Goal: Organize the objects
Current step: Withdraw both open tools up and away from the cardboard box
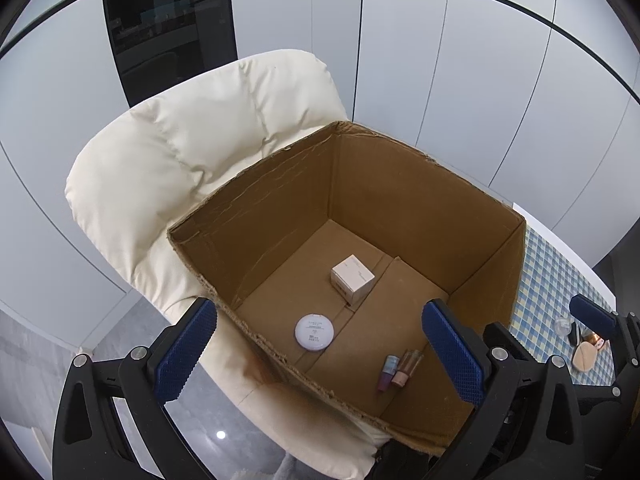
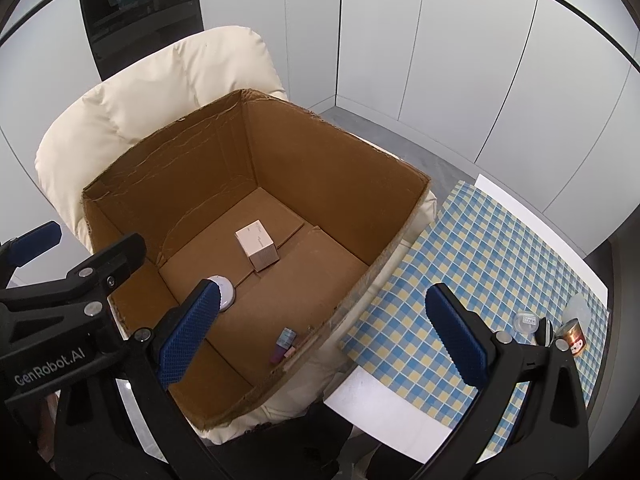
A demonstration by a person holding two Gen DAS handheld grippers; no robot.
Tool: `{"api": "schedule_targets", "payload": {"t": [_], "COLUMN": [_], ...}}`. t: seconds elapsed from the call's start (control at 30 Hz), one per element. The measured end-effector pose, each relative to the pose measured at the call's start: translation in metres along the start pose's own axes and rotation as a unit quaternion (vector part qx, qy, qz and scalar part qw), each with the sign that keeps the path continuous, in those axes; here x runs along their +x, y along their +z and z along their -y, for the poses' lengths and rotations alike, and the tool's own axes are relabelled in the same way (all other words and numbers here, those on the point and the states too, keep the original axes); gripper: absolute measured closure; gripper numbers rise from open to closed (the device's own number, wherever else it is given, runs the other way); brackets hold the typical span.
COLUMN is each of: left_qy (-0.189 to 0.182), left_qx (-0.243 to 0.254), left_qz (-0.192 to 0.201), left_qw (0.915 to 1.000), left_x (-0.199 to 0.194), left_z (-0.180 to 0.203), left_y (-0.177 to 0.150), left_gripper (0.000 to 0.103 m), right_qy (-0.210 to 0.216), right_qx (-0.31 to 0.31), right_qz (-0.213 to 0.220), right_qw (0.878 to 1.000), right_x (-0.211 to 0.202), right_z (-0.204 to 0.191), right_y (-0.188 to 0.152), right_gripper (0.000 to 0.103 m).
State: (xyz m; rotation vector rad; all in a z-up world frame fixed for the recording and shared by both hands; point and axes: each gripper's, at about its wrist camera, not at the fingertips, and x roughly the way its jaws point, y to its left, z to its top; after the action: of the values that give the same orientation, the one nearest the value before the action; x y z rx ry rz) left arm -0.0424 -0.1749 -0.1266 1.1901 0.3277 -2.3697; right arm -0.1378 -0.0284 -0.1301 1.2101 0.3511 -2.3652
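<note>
A cream padded chair [image 1: 192,152] carries an open cardboard box [image 1: 400,184], the landmark here. To the right of the box stands a table [image 2: 500,240] with a blue and yellow checked cloth. Above the box the left gripper [image 1: 320,356] hangs with its jaws spread wide and nothing between them; the right gripper [image 2: 324,336], over the box's right edge, is equally wide and empty. On the box floor, near the middle, sits a small white carton [image 1: 353,278]. Toward the near left lies a round white compact [image 1: 314,331]. By the near right wall lie two little bottles [image 1: 396,368] side by side. On the table, well right of the box, sit a tan puff [image 1: 585,356], a clear jar [image 2: 527,321] and a copper tin [image 2: 573,335].
</note>
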Motion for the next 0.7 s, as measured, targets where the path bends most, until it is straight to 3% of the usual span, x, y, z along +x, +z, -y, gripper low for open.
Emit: {"api": "schedule_targets", "payload": {"t": [0.7], "left_qy": [0.005], "left_qx": [-0.006], "left_qz": [0.022], "left_qw": [0.9997], "left_x": [-0.072], "left_z": [-0.016], "left_y": [-0.039], "left_gripper": [0.001], "right_qy": [0.002], "right_qx": [0.003], "right_qz": [0.022], "right_qw": [1.000], "right_x": [-0.071], "right_z": [0.003], "right_y": [-0.040], "right_gripper": [0.000]}}
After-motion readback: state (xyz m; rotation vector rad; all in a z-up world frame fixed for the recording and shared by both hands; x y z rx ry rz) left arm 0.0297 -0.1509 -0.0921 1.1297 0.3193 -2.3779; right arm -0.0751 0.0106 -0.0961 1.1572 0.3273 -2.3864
